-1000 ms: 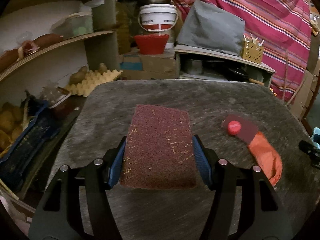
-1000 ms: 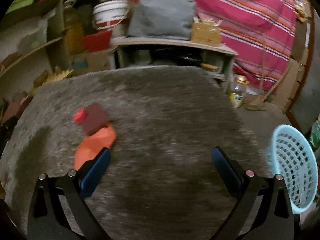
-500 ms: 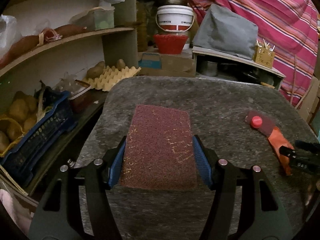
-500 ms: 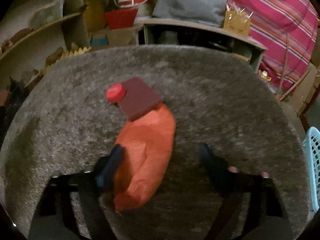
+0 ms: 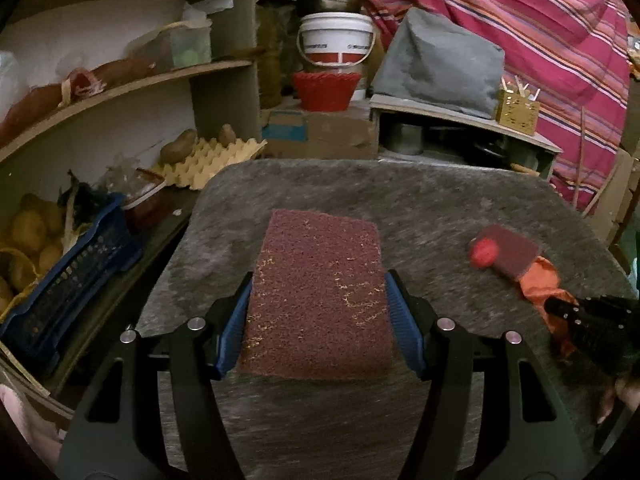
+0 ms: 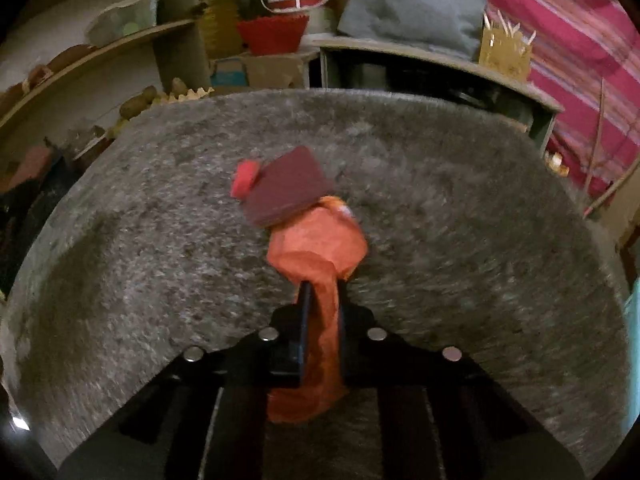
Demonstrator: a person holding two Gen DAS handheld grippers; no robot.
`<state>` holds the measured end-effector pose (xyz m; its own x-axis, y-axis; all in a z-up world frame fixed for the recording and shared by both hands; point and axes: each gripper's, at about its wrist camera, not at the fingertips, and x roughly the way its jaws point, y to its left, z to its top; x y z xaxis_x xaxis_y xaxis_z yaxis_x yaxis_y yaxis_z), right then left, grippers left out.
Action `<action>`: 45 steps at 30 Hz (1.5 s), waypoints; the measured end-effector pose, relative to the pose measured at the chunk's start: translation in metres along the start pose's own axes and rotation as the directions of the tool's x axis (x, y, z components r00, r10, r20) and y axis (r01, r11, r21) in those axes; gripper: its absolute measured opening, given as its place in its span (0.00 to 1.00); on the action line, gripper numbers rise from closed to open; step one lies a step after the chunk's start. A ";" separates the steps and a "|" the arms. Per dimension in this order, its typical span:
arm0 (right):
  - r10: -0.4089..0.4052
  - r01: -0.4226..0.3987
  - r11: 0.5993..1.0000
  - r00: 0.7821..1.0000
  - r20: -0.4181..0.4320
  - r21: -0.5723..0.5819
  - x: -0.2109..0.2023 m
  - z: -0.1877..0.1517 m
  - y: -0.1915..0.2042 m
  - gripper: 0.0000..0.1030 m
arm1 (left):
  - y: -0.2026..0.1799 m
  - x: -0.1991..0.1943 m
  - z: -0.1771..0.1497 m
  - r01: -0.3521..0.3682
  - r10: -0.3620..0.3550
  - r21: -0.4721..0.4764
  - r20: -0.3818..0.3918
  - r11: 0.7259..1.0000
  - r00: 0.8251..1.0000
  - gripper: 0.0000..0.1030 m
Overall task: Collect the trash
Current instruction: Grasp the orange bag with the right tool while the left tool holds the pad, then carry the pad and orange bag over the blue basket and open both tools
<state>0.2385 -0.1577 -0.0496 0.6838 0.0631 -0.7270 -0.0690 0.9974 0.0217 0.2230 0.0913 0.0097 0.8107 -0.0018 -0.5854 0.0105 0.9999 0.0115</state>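
A cluttered storeroom: curved wooden shelves (image 5: pixel 132 84) at the left, a pink striped cloth (image 5: pixel 540 28) hung at the right, and in front a grey, rough-surfaced bench (image 5: pixel 360 188) with rounded corners. Behind the bench stand a white plastic bucket (image 5: pixel 336 40) above a red scalloped bowl (image 5: pixel 326 90), a grey cloth-covered bundle (image 5: pixel 436 68) and a small yellow basket of sticks (image 5: pixel 518 114). A cardboard egg tray (image 5: pixel 208 160) and a blue plastic crate (image 5: pixel 68 280) lie on the left-hand shelves.

Left hand-held gripper (image 5: pixel 318 300): its blue-padded fingers (image 5: pixel 234 324) are set moderately wide and press against both long sides of a dark maroon rectangular scouring pad (image 5: pixel 318 292), which lies flat between them over the bench.

Right hand-held gripper (image 6: pixel 322 308): the jaws are nearly closed, pinching the narrow tail of a crumpled orange plastic bag (image 6: pixel 320 248). The bulk of the bag sits on the bench just ahead of the fingertips. Against its far end lies a smaller maroon square pad (image 6: pixel 286 188), and a red round bottle cap (image 6: pixel 244 178) touches that pad's left corner; motion blur leaves it unclear whether the small pad rests on the bag or only beside it.

In the left wrist view the same group appears on the bench's right side, well apart from the large pad.
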 end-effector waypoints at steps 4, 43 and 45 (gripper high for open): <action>-0.003 0.003 1.000 1.000 0.026 -0.002 -0.020 0.001 -0.027 0.09 | -0.026 -0.002 0.008 0.040 -0.040 -0.004 0.007 0.999 0.999 0.60; -0.343 0.256 0.854 0.932 0.119 0.452 -0.149 -0.075 -0.337 0.08 | -0.340 -0.016 -0.020 0.326 -0.341 0.308 -0.008 0.894 0.940 0.60; -0.359 0.267 0.840 0.926 0.115 0.472 -0.158 -0.084 -0.352 0.08 | -0.359 -0.018 -0.023 0.353 -0.365 0.317 -0.022 0.880 0.931 0.60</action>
<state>0.0941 -0.5219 -0.0001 0.7419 -0.2952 -0.6020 0.4671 0.8717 0.1483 0.1909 -0.2668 -0.0025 0.7376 -0.3667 -0.5670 0.4810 0.8746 0.0600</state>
